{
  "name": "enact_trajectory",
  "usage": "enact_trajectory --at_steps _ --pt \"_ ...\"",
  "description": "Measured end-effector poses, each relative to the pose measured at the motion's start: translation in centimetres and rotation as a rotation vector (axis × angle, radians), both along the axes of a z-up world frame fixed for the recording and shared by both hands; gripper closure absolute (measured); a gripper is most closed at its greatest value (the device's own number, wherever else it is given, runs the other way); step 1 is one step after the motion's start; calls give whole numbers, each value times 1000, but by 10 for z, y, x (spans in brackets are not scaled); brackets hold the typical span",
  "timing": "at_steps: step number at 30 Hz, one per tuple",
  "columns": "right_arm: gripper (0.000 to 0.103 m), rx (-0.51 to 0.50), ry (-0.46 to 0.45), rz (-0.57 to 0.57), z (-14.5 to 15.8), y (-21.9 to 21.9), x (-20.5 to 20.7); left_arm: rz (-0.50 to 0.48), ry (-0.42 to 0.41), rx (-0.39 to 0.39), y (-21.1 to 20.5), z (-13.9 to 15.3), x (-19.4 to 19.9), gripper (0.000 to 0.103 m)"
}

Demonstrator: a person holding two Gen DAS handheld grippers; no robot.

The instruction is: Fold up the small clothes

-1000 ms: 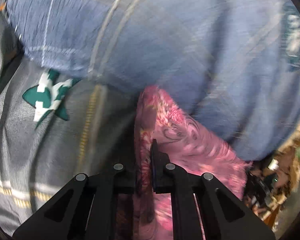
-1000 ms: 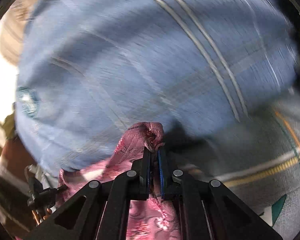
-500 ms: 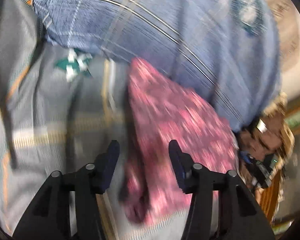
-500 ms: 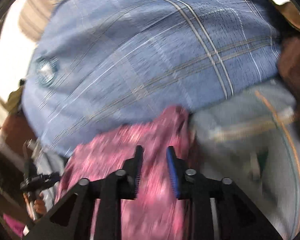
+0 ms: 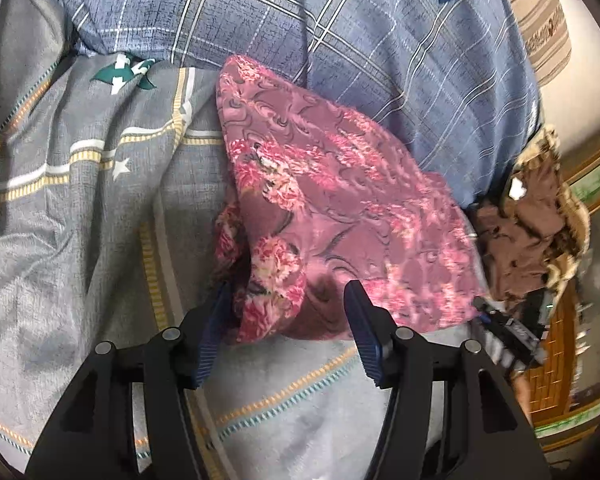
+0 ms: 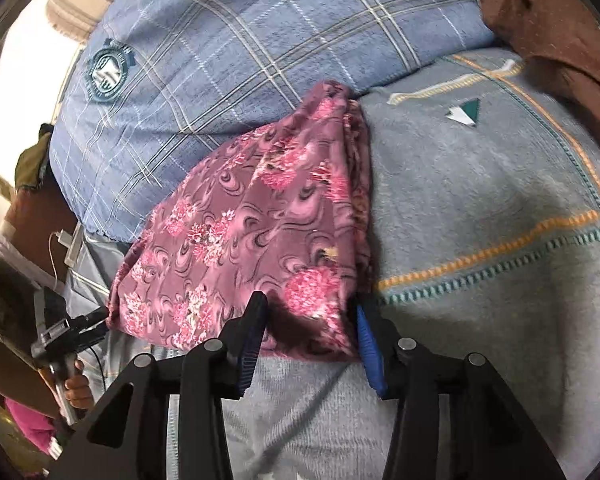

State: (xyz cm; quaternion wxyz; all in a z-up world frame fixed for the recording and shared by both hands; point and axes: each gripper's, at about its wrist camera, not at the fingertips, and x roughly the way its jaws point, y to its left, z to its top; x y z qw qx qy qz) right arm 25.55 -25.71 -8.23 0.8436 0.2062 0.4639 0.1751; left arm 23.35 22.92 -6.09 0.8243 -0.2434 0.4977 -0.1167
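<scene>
Pink floral cloth (image 5: 340, 216) lies folded on the grey bedspread (image 5: 80, 208), its far edge tucked against the blue checked pillow (image 5: 340, 40) and its near edge facing both claws. Left gripper (image 5: 288, 320) has just been spreading its jaws; they stand apart, with the near corner of the cloth lying loose between the 2 blue pads (image 5: 360, 328), neither pad pressing on it. Right gripper (image 6: 308, 332) has likewise just been parting its jaws; they too stand apart, the near edge of the cloth (image 6: 252, 236) between the pads and resting free on the bedspread (image 6: 480, 200). From the right wrist view the pillow (image 6: 240, 40) shows a round teal badge (image 6: 108, 70). Brown crumpled fabric (image 5: 524, 232) sits at the bedspread's edge beside the cloth
</scene>
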Motion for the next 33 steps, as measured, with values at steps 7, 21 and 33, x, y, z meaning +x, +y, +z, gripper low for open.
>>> enact_trajectory --at_steps 7,21,33 --pt "97 -2 -100 39 33 -6 0 37 -36 -24 9 11 -3 93" --pt "94 -14 -2 -40 2 -32 0 124 73 -110 43 -23 -19 95" --pt "59 212 46 65 20 24 -44 200 -2 -191 24 -1 -63 50"
